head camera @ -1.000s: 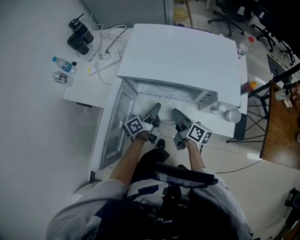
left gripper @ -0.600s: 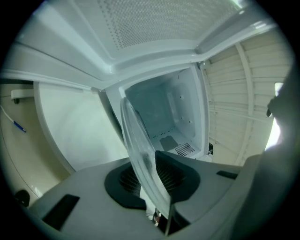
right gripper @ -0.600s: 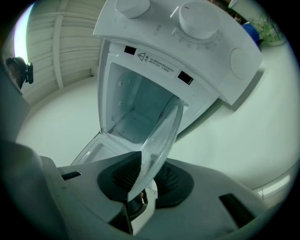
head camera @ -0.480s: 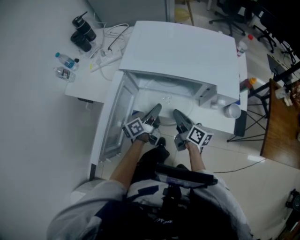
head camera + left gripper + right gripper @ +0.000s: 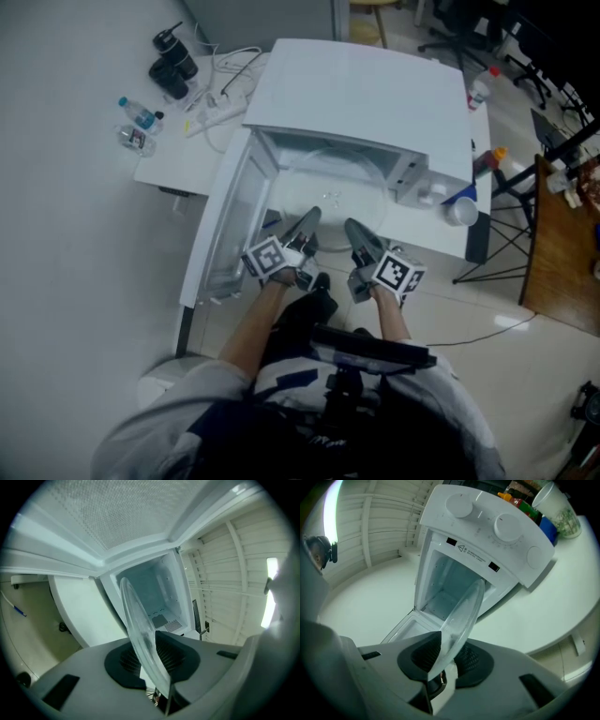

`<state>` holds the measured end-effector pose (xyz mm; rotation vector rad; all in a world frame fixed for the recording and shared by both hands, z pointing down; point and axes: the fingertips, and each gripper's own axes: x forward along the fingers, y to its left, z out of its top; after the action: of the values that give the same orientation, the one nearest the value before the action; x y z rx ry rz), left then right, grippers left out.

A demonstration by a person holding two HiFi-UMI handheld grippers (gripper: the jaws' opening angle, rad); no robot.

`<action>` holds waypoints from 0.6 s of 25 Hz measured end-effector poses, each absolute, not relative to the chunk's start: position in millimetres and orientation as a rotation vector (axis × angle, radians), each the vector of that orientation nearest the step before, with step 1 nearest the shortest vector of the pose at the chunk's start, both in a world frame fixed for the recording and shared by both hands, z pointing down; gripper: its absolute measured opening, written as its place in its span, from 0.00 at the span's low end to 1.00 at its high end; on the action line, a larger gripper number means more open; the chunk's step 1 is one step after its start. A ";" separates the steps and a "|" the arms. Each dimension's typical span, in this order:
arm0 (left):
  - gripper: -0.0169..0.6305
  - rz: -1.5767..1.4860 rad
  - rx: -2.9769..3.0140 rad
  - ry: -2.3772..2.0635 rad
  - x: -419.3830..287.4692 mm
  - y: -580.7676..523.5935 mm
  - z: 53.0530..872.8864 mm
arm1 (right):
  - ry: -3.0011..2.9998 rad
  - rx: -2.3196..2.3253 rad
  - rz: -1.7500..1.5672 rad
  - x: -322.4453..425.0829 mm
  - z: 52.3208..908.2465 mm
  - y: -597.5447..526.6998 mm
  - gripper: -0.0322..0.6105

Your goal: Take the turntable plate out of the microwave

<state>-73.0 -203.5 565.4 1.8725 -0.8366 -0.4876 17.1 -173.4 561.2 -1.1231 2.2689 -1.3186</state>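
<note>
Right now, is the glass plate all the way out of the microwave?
Nearly. Done: the microwave door is open, and the cavity behind the glass plate looks empty. In hand: the left gripper and right gripper are each clamped on the plate's near rim, holding it at the opening. Left: bring it fully clear of the microwave and set it down.

You have two grippers, a left gripper point(image 5: 311, 216) and a right gripper point(image 5: 353, 226). You see one plate point(image 5: 136, 620) and one microwave point(image 5: 366, 94) with two knobs point(image 5: 460, 506), point(image 5: 507, 526). The counter point(image 5: 178, 169) carries two bottles point(image 5: 139, 114), point(image 5: 134, 140), two flasks point(image 5: 173, 47), point(image 5: 172, 82), one power strip point(image 5: 220, 114) and one cup point(image 5: 460, 212).
</note>
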 end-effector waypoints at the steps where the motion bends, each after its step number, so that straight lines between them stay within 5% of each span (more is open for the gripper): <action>1: 0.11 -0.472 1.871 -0.859 -74.8 -197.8 564.5 | 2.272 -1.119 -1.315 17.4 559.7 -168.3 0.18; 15: 0.11 -0.599 1.896 -0.819 -49.1 -90.8 527.1 | 2.341 -1.085 -1.249 39.5 533.4 -63.7 0.19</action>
<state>-49.1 -90.8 527.1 1.8958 -0.8193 -0.5988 39.5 -63.7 533.4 -1.0853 2.3413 -1.2495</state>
